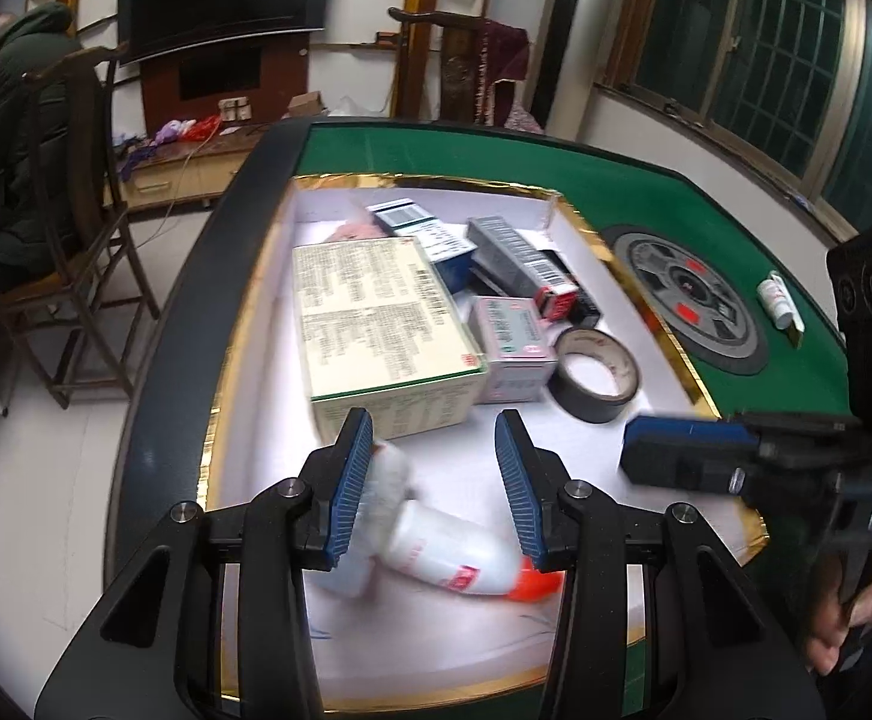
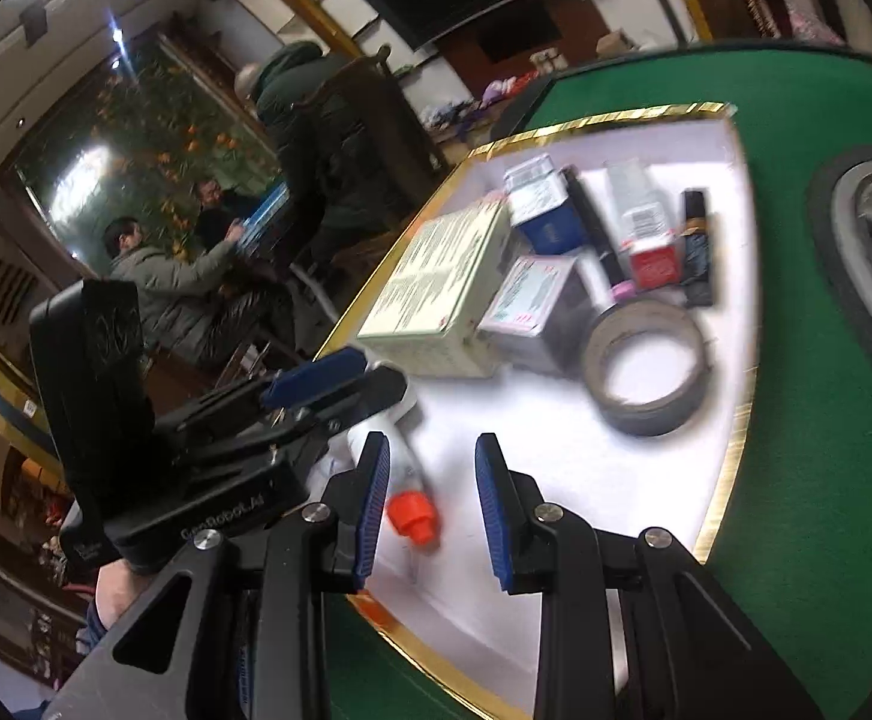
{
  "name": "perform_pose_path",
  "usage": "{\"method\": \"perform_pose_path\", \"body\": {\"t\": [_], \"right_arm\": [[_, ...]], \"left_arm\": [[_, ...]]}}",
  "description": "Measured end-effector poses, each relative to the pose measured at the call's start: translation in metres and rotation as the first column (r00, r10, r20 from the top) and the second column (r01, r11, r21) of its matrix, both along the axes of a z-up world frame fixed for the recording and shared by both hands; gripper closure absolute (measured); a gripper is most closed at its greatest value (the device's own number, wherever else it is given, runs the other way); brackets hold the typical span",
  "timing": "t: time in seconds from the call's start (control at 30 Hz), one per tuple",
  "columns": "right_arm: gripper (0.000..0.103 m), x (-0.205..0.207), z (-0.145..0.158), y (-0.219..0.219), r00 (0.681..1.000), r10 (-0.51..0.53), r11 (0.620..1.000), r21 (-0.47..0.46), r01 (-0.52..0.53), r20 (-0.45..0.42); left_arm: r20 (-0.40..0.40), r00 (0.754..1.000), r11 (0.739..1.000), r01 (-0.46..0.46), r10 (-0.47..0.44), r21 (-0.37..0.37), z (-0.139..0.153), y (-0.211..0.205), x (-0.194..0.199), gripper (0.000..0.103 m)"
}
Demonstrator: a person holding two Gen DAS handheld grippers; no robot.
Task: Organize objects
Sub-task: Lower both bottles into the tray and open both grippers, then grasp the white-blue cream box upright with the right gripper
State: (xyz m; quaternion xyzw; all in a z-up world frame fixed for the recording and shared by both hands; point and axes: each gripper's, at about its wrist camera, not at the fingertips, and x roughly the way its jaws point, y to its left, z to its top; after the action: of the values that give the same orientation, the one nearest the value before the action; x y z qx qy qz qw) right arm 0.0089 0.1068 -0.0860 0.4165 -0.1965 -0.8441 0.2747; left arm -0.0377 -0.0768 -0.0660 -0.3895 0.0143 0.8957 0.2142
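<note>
A white bottle [image 1: 436, 552] with an orange cap [image 1: 535, 585] lies on its side in a white tray with a gold rim [image 1: 220, 408], blurred. My left gripper [image 1: 434, 438] is open just above it, touching nothing. In the right wrist view my right gripper [image 2: 433, 450] is open and empty over the tray [image 2: 730, 480], with the orange cap [image 2: 412, 515] just below its left finger. The left gripper [image 2: 316, 375] shows at the left there. The right gripper [image 1: 682, 450] shows at the right edge of the left wrist view.
The tray holds a large cream box [image 1: 376, 324], a pink box [image 1: 511, 342], a grey tape roll [image 1: 595, 375], a blue-white box [image 1: 436, 240] and a grey carton [image 1: 520, 258]. It sits on a green felt table [image 1: 646, 192] with a round centre disc [image 1: 691, 300]. A small white bottle [image 1: 778, 300] lies beyond.
</note>
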Motion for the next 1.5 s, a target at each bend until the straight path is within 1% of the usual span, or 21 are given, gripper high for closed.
{"method": "perform_pose_path", "body": {"t": [0.1, 0.23, 0.4, 0.53, 0.6, 0.67, 0.73, 0.83, 0.9, 0.97, 1.03, 1.1, 1.13, 1.17, 1.23, 1.27, 1.37, 1.4, 1.43, 1.47, 1.5], "right_arm": [[0.072, 0.003, 0.004, 0.022, 0.999, -0.049, 0.999, -0.019, 0.049, -0.010], [0.070, 0.007, 0.007, 0.055, 0.993, -0.117, 0.992, -0.056, 0.117, -0.005], [0.069, 0.018, 0.010, 0.098, 0.982, -0.191, 0.979, -0.074, 0.190, -0.009], [0.069, 0.030, 0.014, 0.136, 0.966, -0.258, 0.963, -0.084, 0.256, -0.014], [0.069, 0.040, 0.016, 0.163, 0.952, -0.307, 0.949, -0.081, 0.304, -0.023], [0.069, 0.050, 0.019, 0.190, 0.930, -0.367, 0.928, -0.078, 0.363, -0.034], [0.069, 0.057, 0.020, 0.217, 0.905, -0.424, 0.905, -0.072, 0.420, -0.040], [0.069, 0.068, 0.021, 0.257, 0.846, -0.530, 0.848, -0.029, 0.529, -0.050], [0.069, 0.074, 0.022, 0.284, 0.803, -0.594, 0.804, -0.005, 0.594, -0.055], [0.069, 0.078, 0.022, 0.310, 0.749, -0.659, 0.748, 0.044, 0.662, -0.060], [0.069, 0.078, 0.021, 0.331, 0.709, -0.702, 0.705, 0.083, 0.705, -0.058], [0.069, 0.075, 0.018, 0.348, 0.678, -0.734, 0.671, 0.109, 0.734, -0.046], [0.069, 0.072, 0.016, 0.356, 0.669, -0.743, 0.662, 0.117, 0.741, -0.034], [0.069, 0.066, 0.013, 0.363, 0.660, -0.751, 0.653, 0.124, 0.747, -0.020], [0.068, 0.057, 0.011, 0.371, 0.649, -0.761, 0.641, 0.145, 0.754, -0.008], [0.068, 0.048, 0.009, 0.371, 0.649, -0.761, 0.641, 0.164, 0.750, 0.002], [0.068, 0.029, 0.006, 0.371, 0.660, -0.751, 0.655, 0.169, 0.737, 0.034], [0.068, 0.024, 0.004, 0.370, 0.662, -0.749, 0.655, 0.193, 0.731, 0.036], [0.065, 0.018, 0.004, 0.368, 0.656, -0.754, 0.643, 0.234, 0.729, 0.031], [0.062, 0.014, 0.003, 0.365, 0.651, -0.759, 0.634, 0.255, 0.730, 0.026], [0.056, 0.011, 0.002, 0.364, 0.650, -0.760, 0.632, 0.263, 0.729, 0.024]], "left_arm": [[-0.003, 0.999, 0.999, 0.034, -0.033, 0.024, 0.006, 0.012, 0.007, 0.060], [-0.024, 0.997, 0.998, 0.067, -0.067, 0.020, 0.014, 0.029, 0.021, 0.060], [-0.025, 0.993, 0.993, 0.120, -0.120, 0.003, 0.017, 0.059, 0.038, 0.060], [-0.014, 0.980, 0.980, 0.197, -0.197, -0.021, 0.019, 0.097, 0.053, 0.060], [0.008, 0.968, 0.968, 0.249, -0.249, -0.015, 0.020, 0.123, 0.059, 0.061], [0.029, 0.958, 0.958, 0.287, -0.287, -0.005, 0.020, 0.146, 0.062, 0.061], [0.053, 0.941, 0.942, 0.334, -0.333, -0.014, 0.018, 0.176, 0.064, 0.061], [0.084, 0.917, 0.919, 0.392, -0.389, -0.030, 0.013, 0.223, 0.065, 0.061], [0.104, 0.900, 0.904, 0.426, -0.422, -0.019, 0.010, 0.252, 0.064, 0.061], [0.111, 0.900, 0.904, 0.427, -0.423, -0.018, 0.004, 0.269, 0.062, 0.061], [0.124, 0.895, 0.901, 0.434, -0.429, -0.011, -0.006, 0.282, 0.064, 0.061], [0.129, 0.889, 0.897, 0.443, -0.438, -0.005, -0.013, 0.284, 0.067, 0.061], [0.134, 0.885, 0.891, 0.454, -0.446, -0.027, -0.017, 0.284, 0.068, 0.061], [0.125, 0.889, 0.892, 0.449, -0.441, -0.045, -0.018, 0.282, 0.069, 0.061], [0.117, 0.902, 0.904, 0.424, -0.416, -0.056, -0.018, 0.275, 0.067, 0.061], [0.121, 0.902, 0.905, 0.423, -0.414, -0.054, -0.019, 0.274, 0.066, 0.061], [0.118, 0.903, 0.907, 0.419, -0.412, -0.044, -0.017, 0.268, 0.066, 0.061], [0.118, 0.903, 0.906, 0.421, -0.414, -0.045, -0.016, 0.268, 0.066, 0.061], [0.117, 0.902, 0.905, 0.423, -0.416, -0.042, -0.016, 0.268, 0.067, 0.061], [0.118, 0.900, 0.904, 0.426, -0.419, -0.039, -0.016, 0.269, 0.067, 0.061], [0.121, 0.899, 0.903, 0.429, -0.422, -0.038, -0.016, 0.269, 0.067, 0.061]]}}
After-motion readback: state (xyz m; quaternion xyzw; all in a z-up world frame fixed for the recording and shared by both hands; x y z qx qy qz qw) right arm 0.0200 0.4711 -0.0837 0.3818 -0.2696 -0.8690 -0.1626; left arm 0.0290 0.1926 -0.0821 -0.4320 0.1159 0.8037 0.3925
